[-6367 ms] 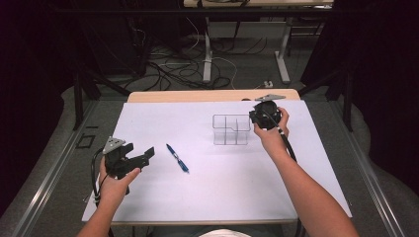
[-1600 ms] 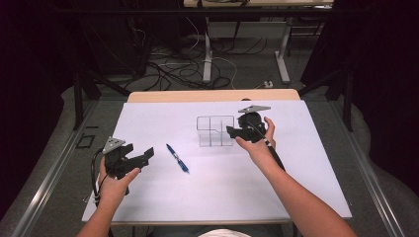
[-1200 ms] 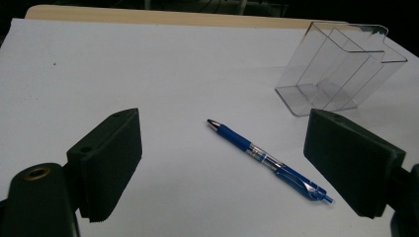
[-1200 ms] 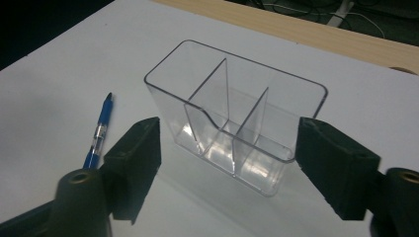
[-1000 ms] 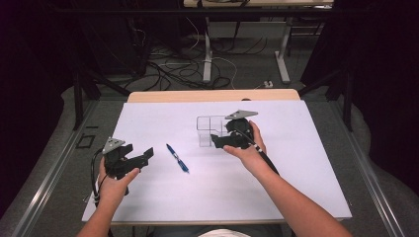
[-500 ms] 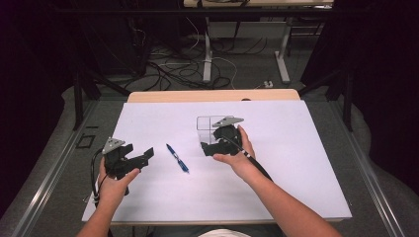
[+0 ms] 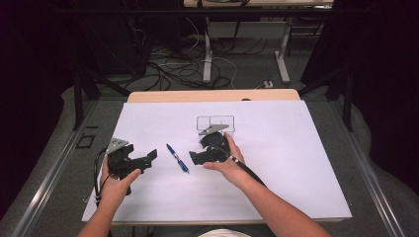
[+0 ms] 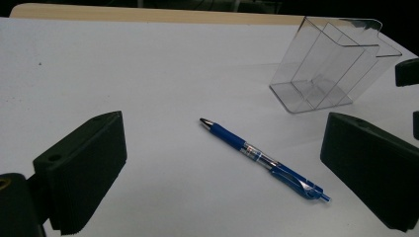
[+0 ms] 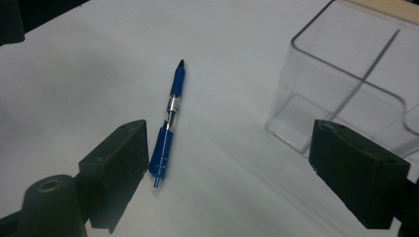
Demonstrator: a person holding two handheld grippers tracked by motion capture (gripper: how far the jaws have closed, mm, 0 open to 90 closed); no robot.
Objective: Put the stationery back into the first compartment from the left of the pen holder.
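Observation:
A blue pen (image 7: 178,158) lies flat on the white sheet (image 7: 296,163), between the two grippers. My left gripper (image 7: 149,157) rests at the left, pointing right at the pen; its jaws have just been opening and stand open with nothing between them (image 8: 222,173). My right gripper (image 7: 193,158) hovers just right of the pen, open and empty, angled down toward it (image 9: 237,173). The pen (image 9: 169,126) lies ahead of the right gripper's left jaw, its clip end nearest. A clear divided box (image 7: 215,122) stands behind the right hand, empty (image 8: 328,69).
The white sheet covers most of the wooden table (image 7: 212,95). Cables trail from both grippers toward the person. Table legs and loose cables lie on the floor (image 7: 197,64) beyond the far edge.
My right gripper has moved left and toward the person, from beside the clear box down to the pen's right side. The left hand has stayed in place.

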